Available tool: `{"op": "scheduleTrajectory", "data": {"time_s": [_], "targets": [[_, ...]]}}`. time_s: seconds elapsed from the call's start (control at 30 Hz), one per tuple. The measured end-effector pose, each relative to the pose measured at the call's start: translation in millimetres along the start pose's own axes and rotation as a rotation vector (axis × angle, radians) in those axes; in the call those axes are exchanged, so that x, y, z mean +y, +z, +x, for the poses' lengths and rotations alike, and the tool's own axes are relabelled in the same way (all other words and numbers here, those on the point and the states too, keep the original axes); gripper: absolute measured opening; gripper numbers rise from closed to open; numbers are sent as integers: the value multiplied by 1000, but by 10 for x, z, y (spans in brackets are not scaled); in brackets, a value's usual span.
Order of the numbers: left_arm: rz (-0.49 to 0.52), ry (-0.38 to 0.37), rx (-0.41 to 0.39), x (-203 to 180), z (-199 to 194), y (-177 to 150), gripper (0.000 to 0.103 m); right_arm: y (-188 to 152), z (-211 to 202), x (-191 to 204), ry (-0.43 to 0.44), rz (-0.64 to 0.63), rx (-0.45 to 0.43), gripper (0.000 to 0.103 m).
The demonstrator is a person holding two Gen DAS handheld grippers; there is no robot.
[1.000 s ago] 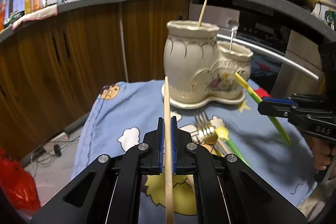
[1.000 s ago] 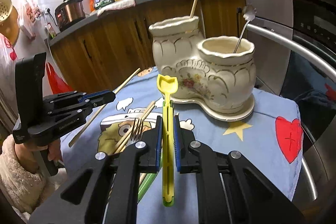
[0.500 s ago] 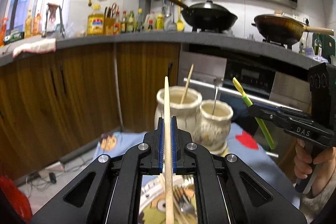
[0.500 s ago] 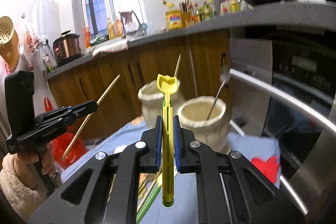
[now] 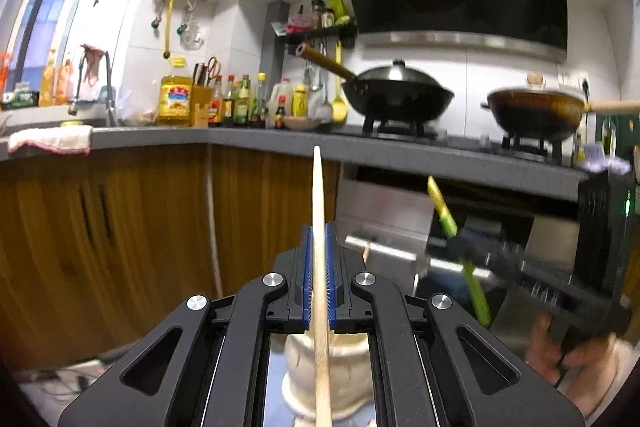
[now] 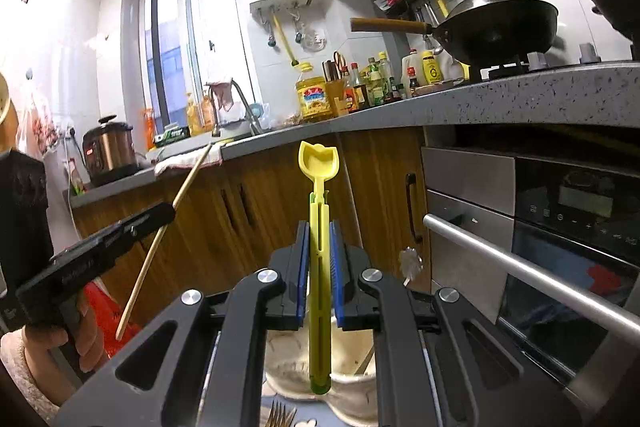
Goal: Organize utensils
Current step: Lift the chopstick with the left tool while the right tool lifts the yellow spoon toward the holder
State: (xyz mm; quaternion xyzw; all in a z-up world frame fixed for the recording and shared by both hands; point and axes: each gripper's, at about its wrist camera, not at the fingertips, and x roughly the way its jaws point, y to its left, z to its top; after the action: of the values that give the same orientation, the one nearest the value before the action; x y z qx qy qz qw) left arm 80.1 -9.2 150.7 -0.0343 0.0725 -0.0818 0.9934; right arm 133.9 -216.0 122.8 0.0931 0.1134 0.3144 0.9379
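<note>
Holding 1 chopstick point(image 5: 320, 247) in our left tool point(image 5: 319, 275) and 1 yellow spoon point(image 6: 319, 267) in the right tool point(image 6: 320, 279), both upright above the ceramic holder point(image 6: 352, 383) below.

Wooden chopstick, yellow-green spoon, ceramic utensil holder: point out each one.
wooden chopstick point(image 5: 319, 227), left wrist view, shaft between the blue pads.
yellow-green spoon point(image 6: 318, 159), right wrist view, yellow bowl.
ceramic utensil holder point(image 6: 356, 385), right wrist view, cream rim below the gripper.
</note>
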Motion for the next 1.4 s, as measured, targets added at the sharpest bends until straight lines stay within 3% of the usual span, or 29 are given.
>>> {"op": "scheduleTrajectory", "data": {"time_s": [0.37,0.6,0.77,1.0,1.4], "targets": [[-114,-49,-40,86,607,-19,6,-136,328,-291,61,93,21,10],[-106,12,-48,58,913,-57,6,-234,553,-387,90,135,44,10],[-101,17,-54,72,998,-102,6,-358,679,-365,54,101,73,10],[-105,7,-44,103,883,-269,7,-455,667,-313,15,38,86,10],[-64,62,-17,40,427,-485,7,-505,382,-222,-47,-22,79,10]]}}
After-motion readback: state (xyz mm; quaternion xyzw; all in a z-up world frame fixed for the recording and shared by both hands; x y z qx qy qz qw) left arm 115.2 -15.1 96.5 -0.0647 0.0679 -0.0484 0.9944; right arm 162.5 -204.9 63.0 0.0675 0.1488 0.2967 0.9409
